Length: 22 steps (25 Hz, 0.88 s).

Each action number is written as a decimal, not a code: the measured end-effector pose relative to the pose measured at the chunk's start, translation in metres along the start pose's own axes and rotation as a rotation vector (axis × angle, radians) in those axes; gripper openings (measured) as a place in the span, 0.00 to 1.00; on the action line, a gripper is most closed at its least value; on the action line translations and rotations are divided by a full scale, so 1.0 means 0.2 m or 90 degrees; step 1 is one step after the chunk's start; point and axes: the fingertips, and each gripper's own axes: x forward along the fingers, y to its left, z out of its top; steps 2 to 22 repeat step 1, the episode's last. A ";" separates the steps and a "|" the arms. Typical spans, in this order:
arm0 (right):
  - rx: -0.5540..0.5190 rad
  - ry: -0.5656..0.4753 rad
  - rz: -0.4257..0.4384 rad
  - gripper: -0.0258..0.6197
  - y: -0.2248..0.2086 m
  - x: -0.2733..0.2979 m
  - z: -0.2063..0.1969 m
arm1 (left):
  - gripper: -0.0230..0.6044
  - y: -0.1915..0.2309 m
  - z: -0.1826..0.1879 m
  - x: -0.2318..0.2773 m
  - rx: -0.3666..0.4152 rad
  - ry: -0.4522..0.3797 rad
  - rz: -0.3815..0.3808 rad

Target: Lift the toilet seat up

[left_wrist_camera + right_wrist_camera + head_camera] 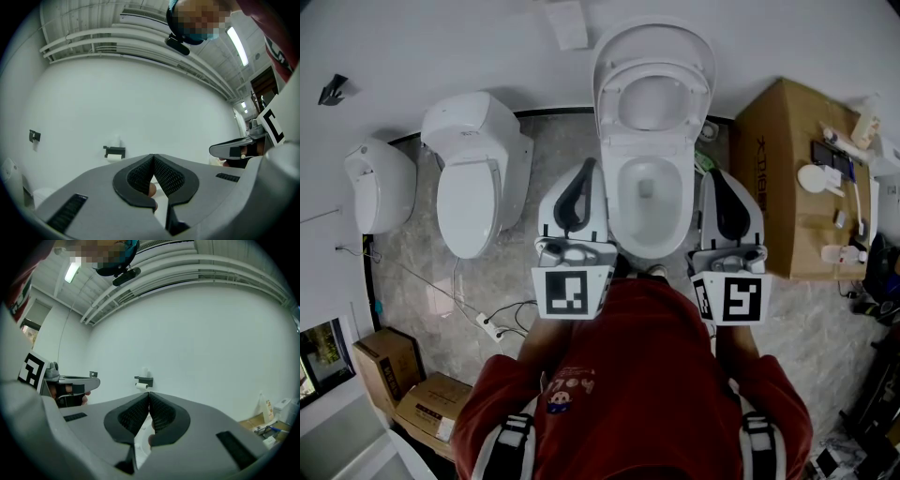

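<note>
Since the toilet seat [610, 94] already appears upright against the lid [652, 37], with left gripper [588, 169] and right gripper [718, 176] closed, empty, flanking the bowl [622, 202], keep both clear and check it leans securely

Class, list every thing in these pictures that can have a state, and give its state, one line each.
Seat: raised, against the lid.
Lid: raised.
Bowl: uncovered.
Left toilet: cover down.
Left gripper: shut, empty.
Right gripper: shut, empty.
</note>
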 end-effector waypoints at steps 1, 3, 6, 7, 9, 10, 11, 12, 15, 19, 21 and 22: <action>0.001 0.000 -0.001 0.06 0.00 0.00 0.00 | 0.05 0.00 0.00 0.00 0.000 0.000 0.000; 0.001 0.000 -0.001 0.06 0.00 0.00 0.00 | 0.05 0.00 0.00 0.00 0.000 0.000 0.000; 0.001 0.000 -0.001 0.06 0.00 0.00 0.00 | 0.05 0.00 0.00 0.00 0.000 0.000 0.000; 0.001 0.000 -0.001 0.06 0.00 0.00 0.00 | 0.05 0.00 0.00 0.00 0.000 0.000 0.000; 0.001 0.000 -0.001 0.06 0.00 0.00 0.00 | 0.05 0.00 0.00 0.00 0.000 0.000 0.000; 0.001 0.000 -0.001 0.06 0.00 0.00 0.00 | 0.05 0.00 0.00 0.00 0.000 0.000 0.000; 0.001 0.000 -0.001 0.06 0.00 0.00 0.00 | 0.05 0.00 0.00 0.00 0.000 0.000 0.000; 0.001 0.000 -0.001 0.06 0.00 0.00 0.00 | 0.05 0.00 0.00 0.00 0.000 0.000 0.000; 0.001 0.000 -0.001 0.06 0.00 0.00 0.00 | 0.05 0.00 0.00 0.00 0.000 0.000 0.000; 0.001 0.000 -0.001 0.06 0.00 0.00 0.00 | 0.05 0.00 0.00 0.00 0.000 0.000 0.000; 0.001 0.000 -0.001 0.06 0.00 0.00 0.00 | 0.05 0.00 0.00 0.00 0.000 0.000 0.000; 0.001 0.000 -0.001 0.06 0.00 0.00 0.00 | 0.05 0.00 0.00 0.00 0.000 0.000 0.000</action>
